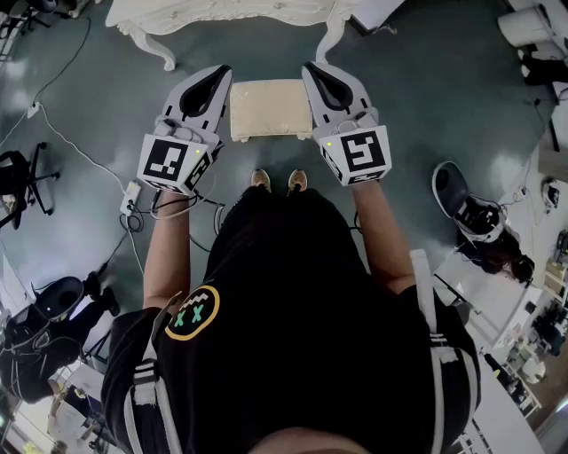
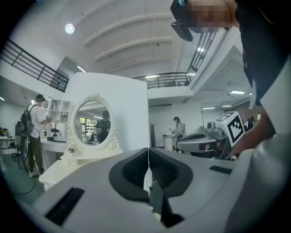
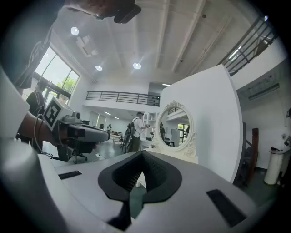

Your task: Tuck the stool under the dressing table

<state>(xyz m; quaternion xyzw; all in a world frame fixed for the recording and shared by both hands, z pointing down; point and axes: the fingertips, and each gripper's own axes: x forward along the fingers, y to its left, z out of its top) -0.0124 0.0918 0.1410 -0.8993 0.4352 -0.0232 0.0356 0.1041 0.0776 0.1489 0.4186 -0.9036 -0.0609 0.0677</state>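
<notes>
The stool (image 1: 271, 108), with a cream cushion, stands on the floor in front of my feet, just short of the white dressing table (image 1: 222, 13). My left gripper (image 1: 216, 78) is seen off the stool's left side and my right gripper (image 1: 318, 75) off its right side. Both are held level and shut, with nothing between the jaws. In the left gripper view the closed tips (image 2: 148, 152) point past the table's oval mirror (image 2: 93, 124). In the right gripper view the closed tips (image 3: 142, 154) point toward the same mirror (image 3: 176, 129). Neither gripper visibly touches the stool.
Cables and a white power strip (image 1: 131, 197) lie on the floor at my left, near a black office chair (image 1: 22, 177). Gear and another person (image 1: 484, 235) are at the right. A person (image 2: 32, 132) stands by shelves left of the table.
</notes>
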